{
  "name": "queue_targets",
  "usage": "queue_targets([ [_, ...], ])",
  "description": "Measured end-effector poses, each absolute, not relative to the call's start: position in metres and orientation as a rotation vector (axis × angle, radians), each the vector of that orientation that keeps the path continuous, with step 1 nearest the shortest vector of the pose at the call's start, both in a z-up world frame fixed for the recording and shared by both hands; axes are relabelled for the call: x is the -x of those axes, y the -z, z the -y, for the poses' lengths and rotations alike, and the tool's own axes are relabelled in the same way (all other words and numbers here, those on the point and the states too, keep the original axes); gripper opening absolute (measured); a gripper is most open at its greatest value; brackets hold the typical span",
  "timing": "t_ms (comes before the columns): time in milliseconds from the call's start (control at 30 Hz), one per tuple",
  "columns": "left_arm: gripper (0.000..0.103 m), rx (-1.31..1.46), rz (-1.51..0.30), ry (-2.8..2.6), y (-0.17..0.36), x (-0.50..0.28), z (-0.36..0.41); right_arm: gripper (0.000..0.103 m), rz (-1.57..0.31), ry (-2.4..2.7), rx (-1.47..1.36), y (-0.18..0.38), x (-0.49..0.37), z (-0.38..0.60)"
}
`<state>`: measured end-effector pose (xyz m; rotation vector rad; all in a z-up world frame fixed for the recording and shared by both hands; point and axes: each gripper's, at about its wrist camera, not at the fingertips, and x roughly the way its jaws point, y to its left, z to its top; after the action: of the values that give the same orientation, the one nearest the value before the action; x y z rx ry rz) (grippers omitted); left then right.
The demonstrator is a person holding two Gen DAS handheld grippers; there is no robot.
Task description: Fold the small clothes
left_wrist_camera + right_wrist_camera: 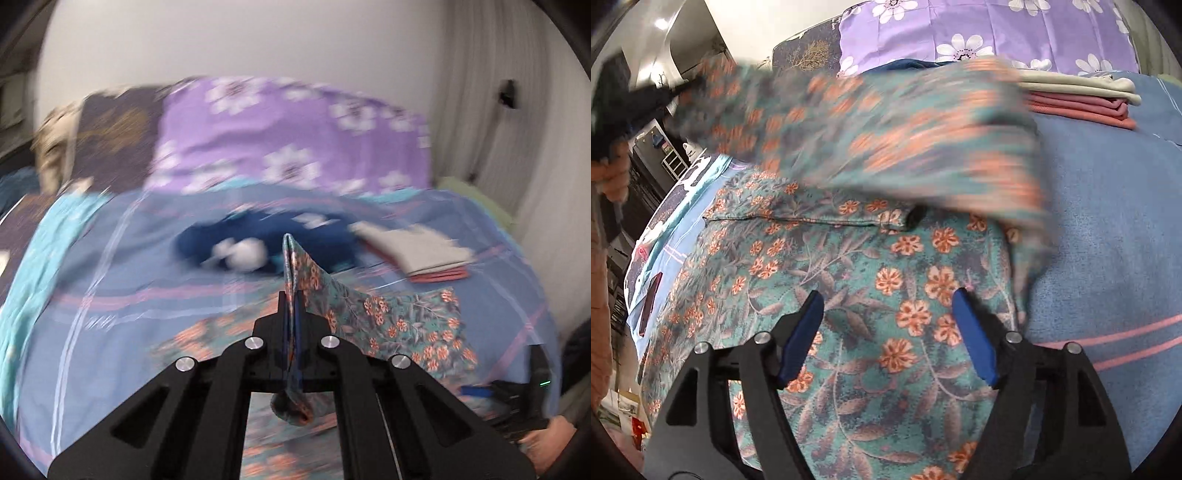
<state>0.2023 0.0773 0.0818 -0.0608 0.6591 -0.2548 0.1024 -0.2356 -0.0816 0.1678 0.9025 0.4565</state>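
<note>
The left gripper (291, 295) is clamped on an edge of the floral garment (399, 325), a teal cloth with orange flowers, and that edge is held lifted above the bed (129, 266); a bunched bit of the cloth hangs behind the jaws. From the clamp the fabric slopes down to the right onto the blue striped bedspread.

In the right wrist view the rest of the floral garment (886, 295) is seen spread flat on the bed, with the raised part blurred across the upper frame. The right gripper (888, 314) is held wide just above the flat cloth, with nothing pinched between its blue pads (801, 339).

Farther back, a stack of folded clothes (1082, 99), cream over pink, lies on the bedspread, near a purple flowered pillow (997, 33). A dark blue garment (266, 236) lies beyond the lifted edge.
</note>
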Motion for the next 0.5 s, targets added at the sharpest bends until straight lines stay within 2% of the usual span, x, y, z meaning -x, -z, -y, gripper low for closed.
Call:
queue_targets([
  [267,0.003,0.097,-0.873,0.089,0.015,-0.221,-0.137,0.077,-0.901,-0.446,-0.122,0.080,-0.101,0.230],
  [500,0.008,-0.030,-0.919,-0.022,0.040,-0.213,-0.129,0.079,-0.902,-0.450,-0.123,0.080,-0.101,0.228],
])
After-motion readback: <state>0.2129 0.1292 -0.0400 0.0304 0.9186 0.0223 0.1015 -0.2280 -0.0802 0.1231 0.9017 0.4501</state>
